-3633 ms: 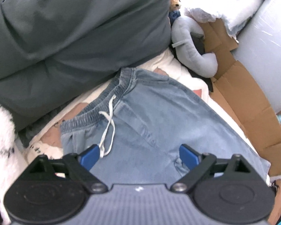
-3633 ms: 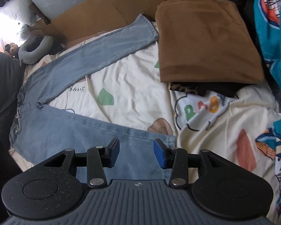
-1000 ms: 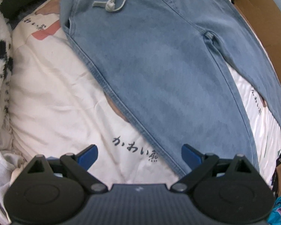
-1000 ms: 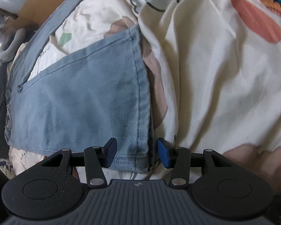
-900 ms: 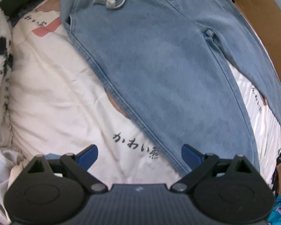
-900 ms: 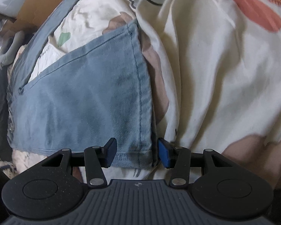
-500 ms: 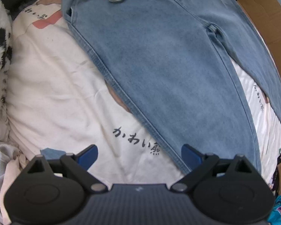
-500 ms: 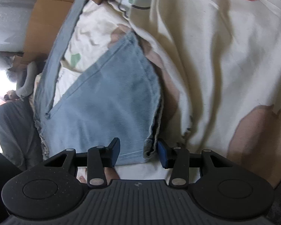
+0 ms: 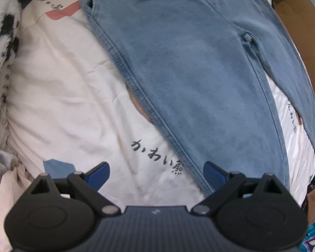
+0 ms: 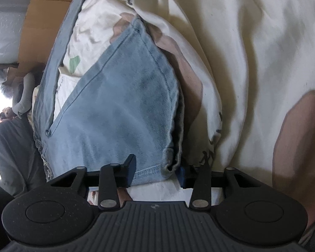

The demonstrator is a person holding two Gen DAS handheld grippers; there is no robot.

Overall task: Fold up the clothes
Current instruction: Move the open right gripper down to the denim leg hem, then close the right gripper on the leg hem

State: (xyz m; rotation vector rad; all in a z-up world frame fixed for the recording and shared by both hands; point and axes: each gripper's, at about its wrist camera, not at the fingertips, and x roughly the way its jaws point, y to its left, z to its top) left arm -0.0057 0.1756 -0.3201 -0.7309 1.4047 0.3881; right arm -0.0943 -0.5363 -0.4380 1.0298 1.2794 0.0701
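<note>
Your right claw (image 10: 156,173) has its jaws part-open around the bunched hem of the jeans (image 10: 119,113), not pinched shut on it. Your left claw (image 9: 156,171) gapes wide over the sheet (image 9: 58,88), the jeans' side seam just by its right finger.

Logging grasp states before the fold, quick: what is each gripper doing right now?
Left gripper: open, holding nothing, above the bedsheet.
Right gripper: open, fingers either side of the jeans hem, not yet clamped.
</note>
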